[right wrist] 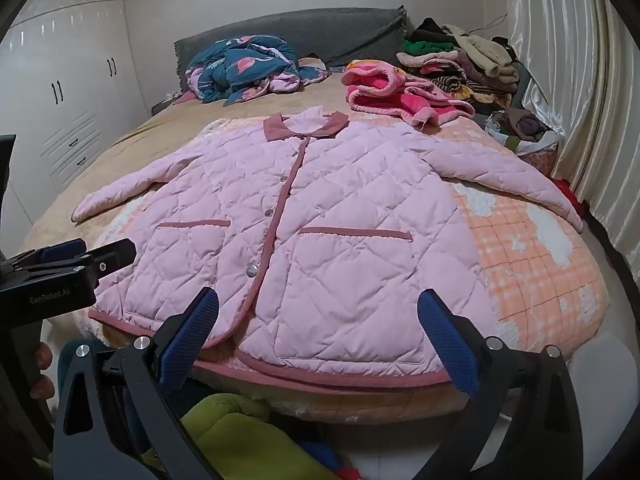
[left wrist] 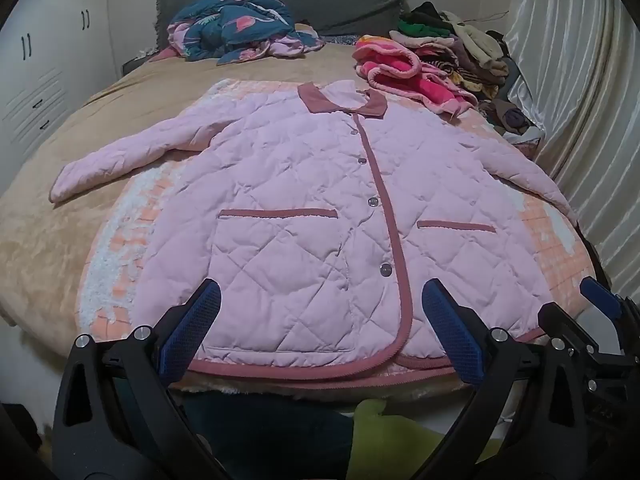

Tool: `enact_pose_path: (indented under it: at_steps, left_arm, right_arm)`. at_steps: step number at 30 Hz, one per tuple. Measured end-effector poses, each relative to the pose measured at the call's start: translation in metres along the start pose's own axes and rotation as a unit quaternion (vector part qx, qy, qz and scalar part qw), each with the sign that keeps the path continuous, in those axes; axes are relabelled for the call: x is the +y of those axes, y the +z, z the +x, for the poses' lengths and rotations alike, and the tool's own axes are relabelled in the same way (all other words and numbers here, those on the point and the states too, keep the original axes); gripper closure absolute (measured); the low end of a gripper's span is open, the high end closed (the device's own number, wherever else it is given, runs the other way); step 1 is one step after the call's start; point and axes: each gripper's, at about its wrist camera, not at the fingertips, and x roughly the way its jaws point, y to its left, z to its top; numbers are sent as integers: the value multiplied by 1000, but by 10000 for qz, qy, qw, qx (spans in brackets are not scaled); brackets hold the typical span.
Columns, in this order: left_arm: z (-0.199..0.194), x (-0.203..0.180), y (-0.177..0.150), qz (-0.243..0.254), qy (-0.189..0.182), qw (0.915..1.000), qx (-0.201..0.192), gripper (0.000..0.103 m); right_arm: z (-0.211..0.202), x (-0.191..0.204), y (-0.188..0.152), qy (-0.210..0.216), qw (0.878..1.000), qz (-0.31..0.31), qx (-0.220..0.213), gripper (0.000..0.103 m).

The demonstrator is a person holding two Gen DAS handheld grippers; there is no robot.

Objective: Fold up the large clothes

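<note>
Hovering at the hem of the pink quilted jacket (left wrist: pixel 304 208) spread on the bed (left wrist: pixel 48 240), I keep left gripper (left wrist: pixel 320 328) and right gripper (right wrist: pixel 316 332) fingers released, empty; best to pinch each sleeve cuff squarely.

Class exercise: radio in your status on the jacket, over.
Left gripper and right gripper open, empty. Pink quilted jacket flat, buttoned, unfolded. Nothing on it.

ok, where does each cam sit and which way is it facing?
Left wrist: on the left claw, angled down over the bed's foot at the pink jacket; own open fingers show, right claw at the right edge.
Right wrist: on the right claw, same heading; left claw at the left edge.
Shared: jacket, bed, clothes pile.
</note>
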Motion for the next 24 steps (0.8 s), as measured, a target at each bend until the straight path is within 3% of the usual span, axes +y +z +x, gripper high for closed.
enact_pose_path:
  at_steps: [24]
  left_arm:
    - [-2, -2, -2, -3, 32, 10000, -32, 9]
  right_arm:
    - [-6, 0, 2, -12, 10000, 15, -25, 4]
